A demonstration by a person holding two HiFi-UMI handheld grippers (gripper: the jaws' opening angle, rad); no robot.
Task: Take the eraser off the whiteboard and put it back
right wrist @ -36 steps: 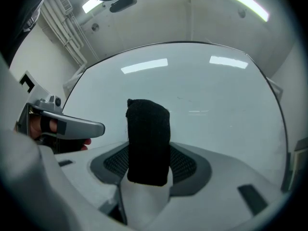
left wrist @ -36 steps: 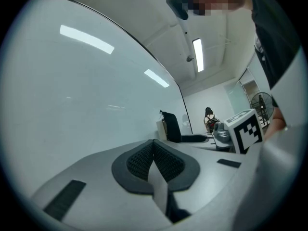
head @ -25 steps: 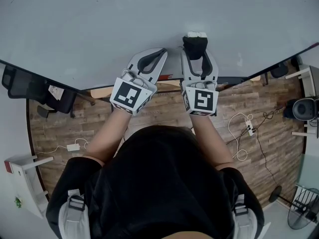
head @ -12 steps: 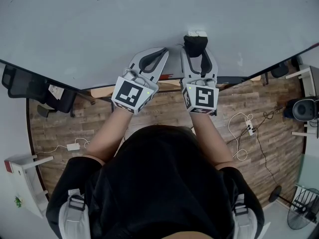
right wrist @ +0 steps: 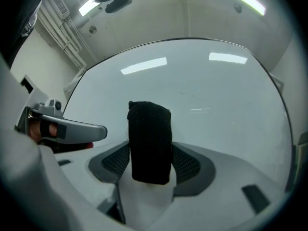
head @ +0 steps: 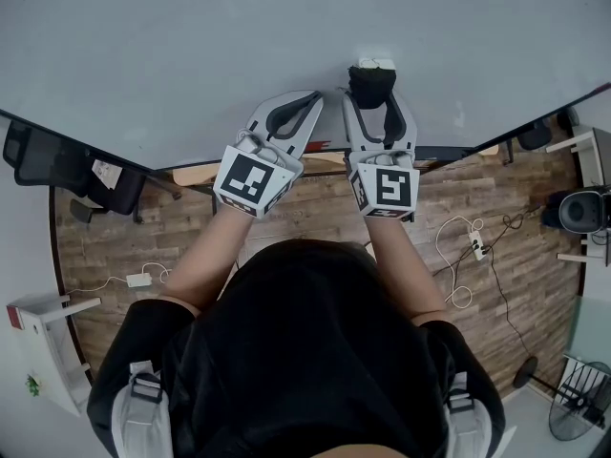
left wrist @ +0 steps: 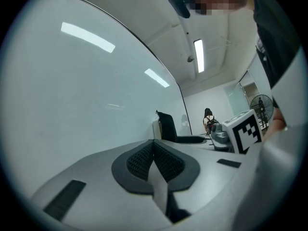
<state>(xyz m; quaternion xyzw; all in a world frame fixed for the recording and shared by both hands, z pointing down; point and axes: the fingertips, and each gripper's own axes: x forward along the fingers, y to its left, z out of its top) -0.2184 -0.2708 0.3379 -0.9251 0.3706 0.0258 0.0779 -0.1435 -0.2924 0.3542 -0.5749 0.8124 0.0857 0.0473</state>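
Observation:
The black felt eraser (head: 372,82) with a white back stands with its white end against the whiteboard (head: 191,46). It sits between the tips of my right gripper (head: 374,96), whose jaws have just been opening. In the right gripper view the eraser (right wrist: 150,138) stands upright in the middle of the right gripper (right wrist: 150,150), and the pads look just off its sides. My left gripper (head: 309,99) is shut and empty, to the left of the eraser and close to the board. The left gripper view shows that gripper (left wrist: 154,141) with its pads together and the eraser (left wrist: 167,126) on the board beyond.
The board's tray ledge (head: 315,147) runs below the grippers. Beneath it is a wooden floor with cables (head: 468,256), a black chair (head: 38,165) at the left and a fan (head: 578,404) at the lower right.
The right gripper's jaws stand slightly wider round the eraser than before. Both hands have kept their place, and the left gripper is unchanged.

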